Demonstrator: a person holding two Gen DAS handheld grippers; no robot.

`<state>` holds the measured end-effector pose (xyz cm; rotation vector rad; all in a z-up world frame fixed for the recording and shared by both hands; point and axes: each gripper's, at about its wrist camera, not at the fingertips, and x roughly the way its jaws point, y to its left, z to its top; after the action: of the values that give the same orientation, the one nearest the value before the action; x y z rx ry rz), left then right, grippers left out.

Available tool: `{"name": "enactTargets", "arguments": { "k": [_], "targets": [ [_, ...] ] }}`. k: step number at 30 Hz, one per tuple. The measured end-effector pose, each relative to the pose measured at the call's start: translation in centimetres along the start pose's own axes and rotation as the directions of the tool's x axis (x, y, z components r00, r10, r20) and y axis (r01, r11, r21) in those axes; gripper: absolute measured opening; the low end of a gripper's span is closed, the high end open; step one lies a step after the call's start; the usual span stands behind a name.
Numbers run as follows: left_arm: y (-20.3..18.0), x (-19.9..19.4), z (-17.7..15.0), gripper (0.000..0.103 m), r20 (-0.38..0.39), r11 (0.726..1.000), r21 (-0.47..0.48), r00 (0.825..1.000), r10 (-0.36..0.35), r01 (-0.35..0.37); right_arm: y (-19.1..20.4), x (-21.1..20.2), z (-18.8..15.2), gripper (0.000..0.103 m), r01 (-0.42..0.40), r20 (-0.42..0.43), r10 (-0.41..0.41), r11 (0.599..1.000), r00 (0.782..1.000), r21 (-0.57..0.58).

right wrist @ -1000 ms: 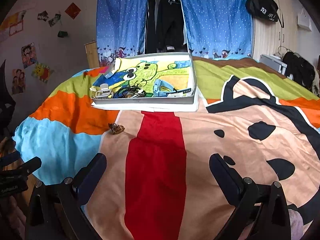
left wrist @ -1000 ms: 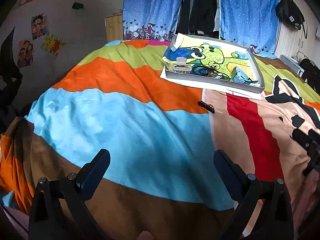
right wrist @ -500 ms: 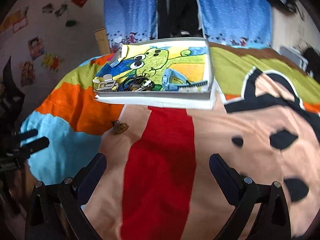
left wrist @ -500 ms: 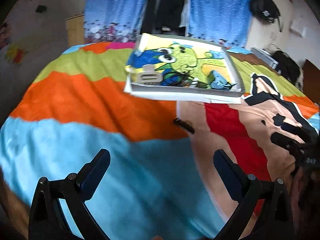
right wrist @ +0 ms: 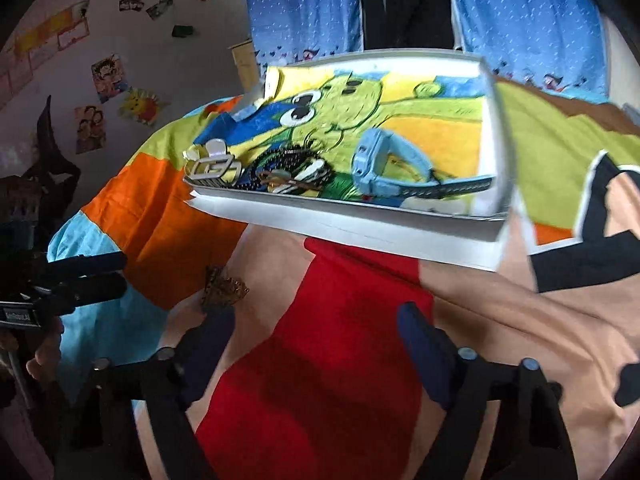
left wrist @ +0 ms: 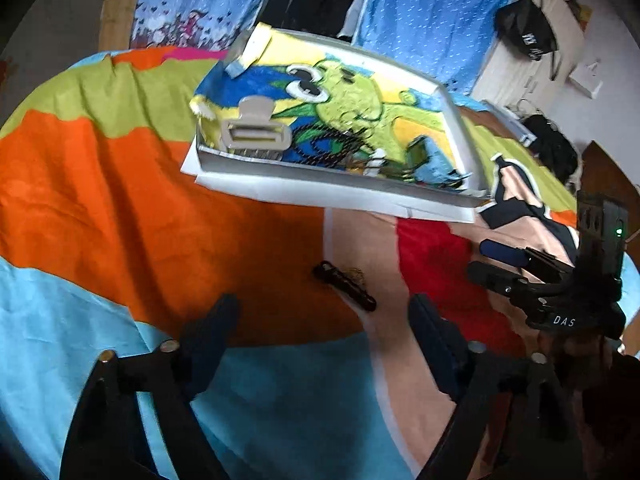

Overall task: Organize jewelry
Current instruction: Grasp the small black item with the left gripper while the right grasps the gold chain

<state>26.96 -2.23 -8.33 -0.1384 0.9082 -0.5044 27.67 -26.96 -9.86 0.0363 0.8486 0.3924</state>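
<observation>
A dark hair clip with a gold ornament (left wrist: 345, 286) lies on the bedspread just ahead of my open, empty left gripper (left wrist: 320, 332). In the right wrist view the same clip (right wrist: 224, 289) lies by the left finger of my open, empty right gripper (right wrist: 316, 332). Behind it sits a shallow white tray (left wrist: 332, 178) lined with a green cartoon picture. It holds a beige claw clip (left wrist: 254, 130), dark beaded jewelry (right wrist: 288, 168) and a blue watch (right wrist: 380, 164). The right gripper also shows at the right of the left wrist view (left wrist: 496, 264).
The colourful striped bedspread (left wrist: 100, 200) covers the whole bed. Blue curtains (right wrist: 304, 4) and dark hanging clothes stand behind the tray. A wall with posters (right wrist: 108, 76) is at the left. A black bag (left wrist: 528, 32) hangs at the far right.
Both grippers have moved forward toward the hair clip and the tray, which now look much closer. Both jaws stay open.
</observation>
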Motion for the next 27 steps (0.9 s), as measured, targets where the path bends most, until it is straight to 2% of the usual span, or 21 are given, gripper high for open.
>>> {"name": "enactTargets", "arguments": {
  "k": [2,4,9,11,14,20,27],
  "targets": [
    [0.0,0.7,0.1,0.061,-0.023,1.000,-0.006,1.000,0.017,-0.018,-0.1,0.7,0.2,0.070,-0.011,-0.009,0.011,1.000,1.000,-0.007],
    [0.0,1.3,0.3,0.056,-0.032,1.000,-0.011,0.999,0.024,-0.024,0.0,1.4,0.3,0.065,-0.027,-0.013,0.027,0.999,1.000,-0.019],
    [0.6,2.4,1.5,0.045,-0.054,0.995,-0.087,0.997,-0.046,0.041,0.9,3.0,0.4,0.056,-0.070,-0.048,0.068,0.996,0.997,-0.056],
    [0.8,3.0,1.8,0.040,-0.071,0.992,-0.111,0.995,-0.062,0.054,1.2,3.4,0.4,0.055,-0.084,-0.054,0.080,0.994,0.995,-0.071],
    [1.1,4.0,2.3,0.033,-0.112,0.989,-0.138,0.991,-0.071,0.055,1.7,4.4,0.5,0.047,-0.104,-0.075,0.097,0.990,0.992,-0.090],
    [1.9,5.4,3.1,0.024,-0.174,0.979,-0.196,0.980,-0.094,0.059,3.3,6.1,0.5,0.041,-0.145,-0.118,0.128,0.978,0.985,-0.151],
    [2.9,6.4,3.7,0.023,-0.223,0.964,-0.252,0.965,-0.140,0.082,3.5,7.1,0.5,0.037,-0.156,-0.141,0.134,0.975,0.981,-0.156]
  ]
}}
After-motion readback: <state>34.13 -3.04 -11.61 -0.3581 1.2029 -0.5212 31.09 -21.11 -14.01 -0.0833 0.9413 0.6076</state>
